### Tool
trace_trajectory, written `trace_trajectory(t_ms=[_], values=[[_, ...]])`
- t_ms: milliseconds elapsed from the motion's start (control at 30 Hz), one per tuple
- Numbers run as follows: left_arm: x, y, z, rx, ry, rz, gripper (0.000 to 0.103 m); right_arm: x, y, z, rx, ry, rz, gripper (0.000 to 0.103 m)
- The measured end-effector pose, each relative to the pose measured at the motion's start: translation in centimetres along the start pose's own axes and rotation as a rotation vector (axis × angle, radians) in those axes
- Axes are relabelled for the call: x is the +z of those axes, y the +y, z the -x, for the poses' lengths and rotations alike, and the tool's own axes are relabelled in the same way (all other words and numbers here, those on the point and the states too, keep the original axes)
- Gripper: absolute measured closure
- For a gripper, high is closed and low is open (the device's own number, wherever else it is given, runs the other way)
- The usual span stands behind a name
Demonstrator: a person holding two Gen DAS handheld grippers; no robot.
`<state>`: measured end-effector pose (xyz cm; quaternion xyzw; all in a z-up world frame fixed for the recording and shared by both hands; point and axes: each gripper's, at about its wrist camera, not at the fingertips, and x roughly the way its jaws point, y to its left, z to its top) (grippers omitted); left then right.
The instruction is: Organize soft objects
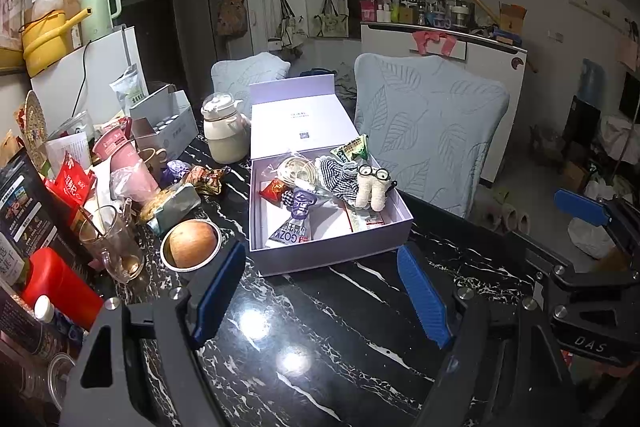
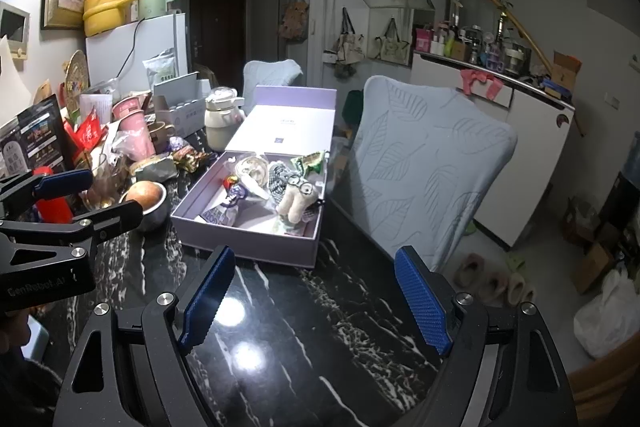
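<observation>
both tongs gape empty, tilted down toward the box.

Our left gripper hovers with jaws apart and empty over the black marble table. Ahead we see the open lavender box holding a cream plush toy with glasses, beside striped cloth.
</observation>
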<state>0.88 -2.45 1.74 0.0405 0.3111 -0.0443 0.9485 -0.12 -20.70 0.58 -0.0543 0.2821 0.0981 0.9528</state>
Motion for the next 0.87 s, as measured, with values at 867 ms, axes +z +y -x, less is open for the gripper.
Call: trace_trajectory(t_ms=[867], values=[[-0.2, -0.2, -1.0, -0.027, 0.023, -0.011, 0.025, -0.1, -0.2, -1.2, 0.013, 0.021, -0.014, 0.02]])
